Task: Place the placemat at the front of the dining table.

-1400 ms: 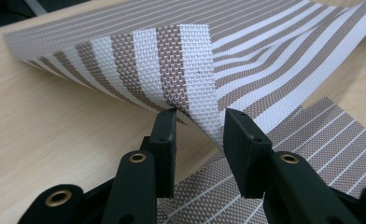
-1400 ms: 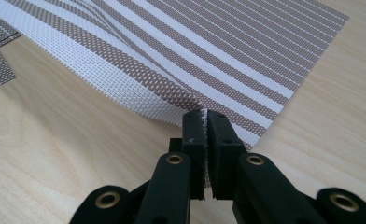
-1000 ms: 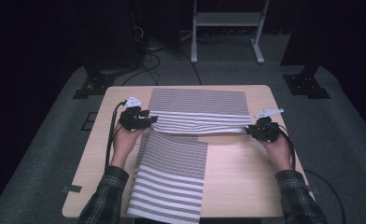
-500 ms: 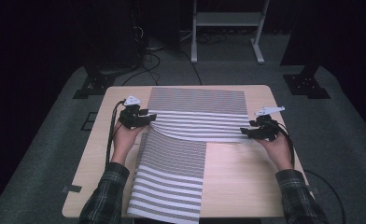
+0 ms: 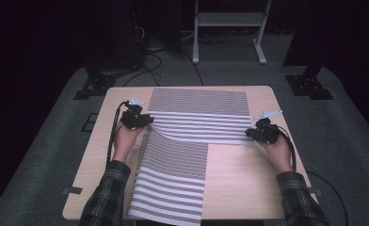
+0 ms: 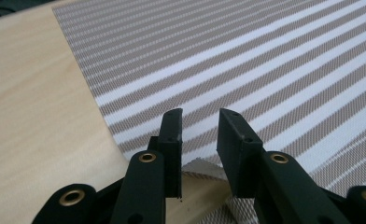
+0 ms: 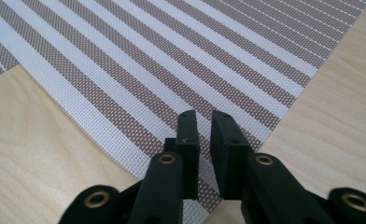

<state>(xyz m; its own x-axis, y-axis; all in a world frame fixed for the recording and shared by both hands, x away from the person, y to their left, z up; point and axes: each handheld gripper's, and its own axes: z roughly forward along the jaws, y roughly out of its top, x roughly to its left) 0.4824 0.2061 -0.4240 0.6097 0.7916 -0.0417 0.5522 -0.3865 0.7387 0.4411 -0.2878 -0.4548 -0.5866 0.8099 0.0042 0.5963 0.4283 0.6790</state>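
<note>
- Two striped woven mats lie on the wooden table [image 5: 239, 179]. The far mat [image 5: 199, 115] lies crosswise along the back half, flat over most of its area; the near mat [image 5: 173, 181] runs lengthwise toward the person, its near end hanging over the table's front edge.
- The work in hand looks like folding or repositioning the far mat by its two near corners — the grasping step, and not yet finished.
- The left gripper [image 5: 142, 120] is at the far mat's near-left corner. In the left gripper view its jaws have just been closing yet stand clearly apart, with the corner of the far mat [image 6: 246, 79] lifted off the wood between them; the pads [image 6: 174, 135] do not press the weave, so it holds nothing so far.
- The right gripper [image 5: 254, 133] is at the near-right corner. Its jaws have just been closing too, and in the right gripper view they stand almost together with a narrow slot left, the mat's corner [image 7: 204, 196] running into that slot — it looks pinched, though the contact itself is hidden behind the pads [image 7: 188, 135].
- Done, as a judgement: both hands are placed at the corners, the right one probably has its hold.
- Left: the left jaws must close on their corner, then the edge must be lifted and carried; the near mat is untouched.
</note>
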